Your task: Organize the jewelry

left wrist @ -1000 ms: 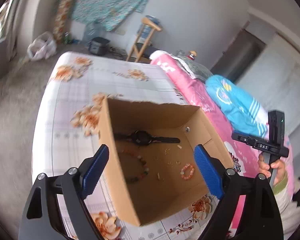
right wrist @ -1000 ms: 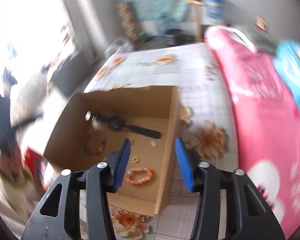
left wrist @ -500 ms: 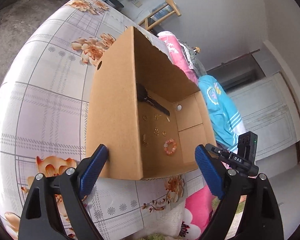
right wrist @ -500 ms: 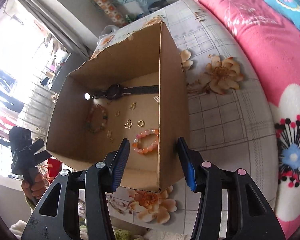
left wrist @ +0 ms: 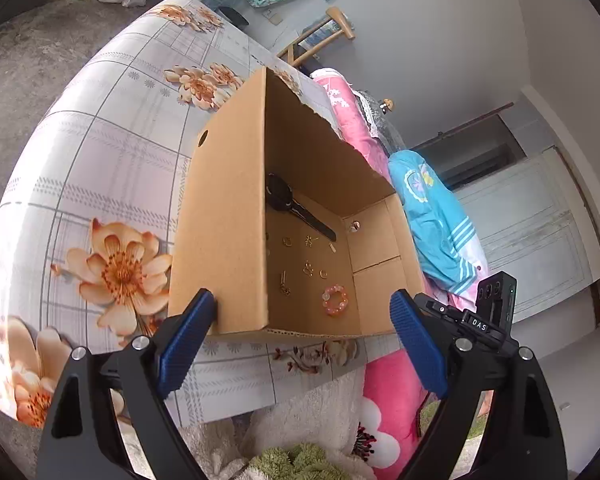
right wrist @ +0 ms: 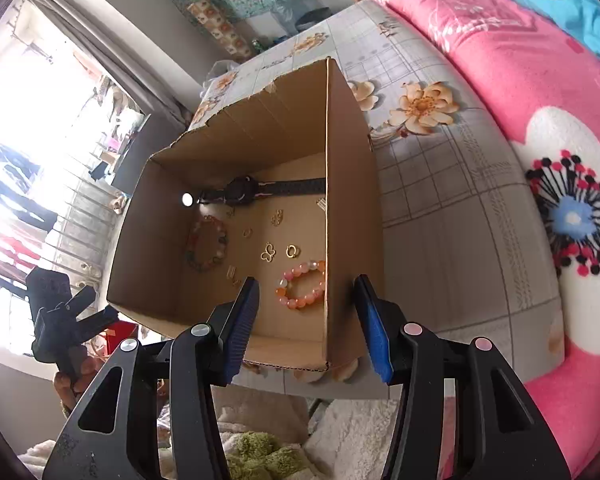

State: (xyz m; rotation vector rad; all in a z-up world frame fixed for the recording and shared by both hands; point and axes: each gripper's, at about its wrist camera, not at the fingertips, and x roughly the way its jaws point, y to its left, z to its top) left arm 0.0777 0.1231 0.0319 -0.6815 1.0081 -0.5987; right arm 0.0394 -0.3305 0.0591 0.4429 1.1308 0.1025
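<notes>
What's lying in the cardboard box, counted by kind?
Watch: 1
Beaded bracelets: 2
Small gold pieces: 6
Total: 9

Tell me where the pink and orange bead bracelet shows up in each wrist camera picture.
Left wrist view: the pink and orange bead bracelet lies low on the cardboard box floor, right of centre, near the front edge.
Right wrist view: the bracelet lies just above the gap between the gripper's blue pads, against the box's right wall.
Shared landmark: the black watch at the far end of the box floor.
</notes>
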